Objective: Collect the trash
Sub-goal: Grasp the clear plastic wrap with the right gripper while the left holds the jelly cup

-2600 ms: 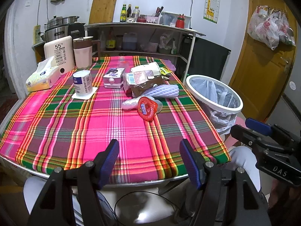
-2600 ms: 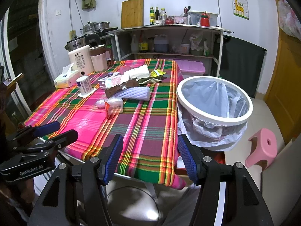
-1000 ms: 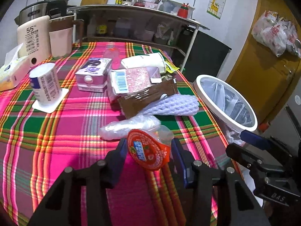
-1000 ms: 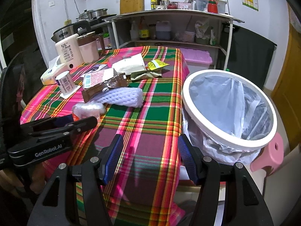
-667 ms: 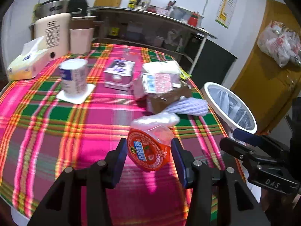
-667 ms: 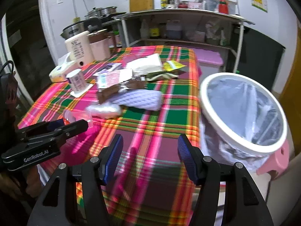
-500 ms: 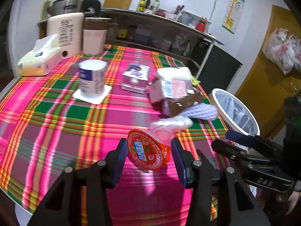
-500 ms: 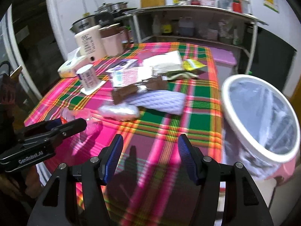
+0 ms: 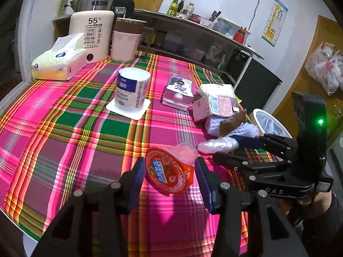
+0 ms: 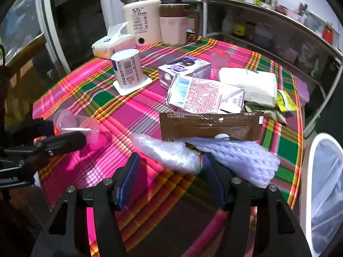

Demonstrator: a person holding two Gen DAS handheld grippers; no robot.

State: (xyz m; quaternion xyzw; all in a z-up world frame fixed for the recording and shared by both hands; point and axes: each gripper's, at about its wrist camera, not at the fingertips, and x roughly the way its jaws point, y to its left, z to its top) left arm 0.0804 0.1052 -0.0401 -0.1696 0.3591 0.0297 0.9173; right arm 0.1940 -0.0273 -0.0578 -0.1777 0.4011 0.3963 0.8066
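Note:
A clear jelly cup with a red foil lid point(image 9: 169, 170) sits between the pads of my left gripper point(image 9: 169, 176), which is shut on it just above the plaid tablecloth point(image 9: 85, 128). The right wrist view shows that cup point(image 10: 75, 124) at the left in my left gripper point(image 10: 64, 132). My right gripper point(image 10: 170, 177) is open, its fingers flanking the near end of a crumpled clear plastic bag point(image 10: 169, 154). Behind the bag lie a lilac foam net point(image 10: 242, 156), a brown wrapper point(image 10: 210, 128) and a pink carton point(image 10: 203, 98). The white lined bin point(image 10: 310, 171) stands off the table's right edge.
A paper cup on a coaster point(image 9: 131, 90), a tissue pack point(image 9: 57, 64), a white kettle point(image 9: 94, 36) and a pink mug point(image 9: 126, 42) stand at the table's back left. A purple box point(image 9: 178, 92) and a white packet point(image 10: 246, 83) lie near the pile. Shelves line the far wall.
My left gripper closed on the jelly cup and has carried it back and left off the cloth. My right gripper swung left from the bin side to the clear plastic bag.

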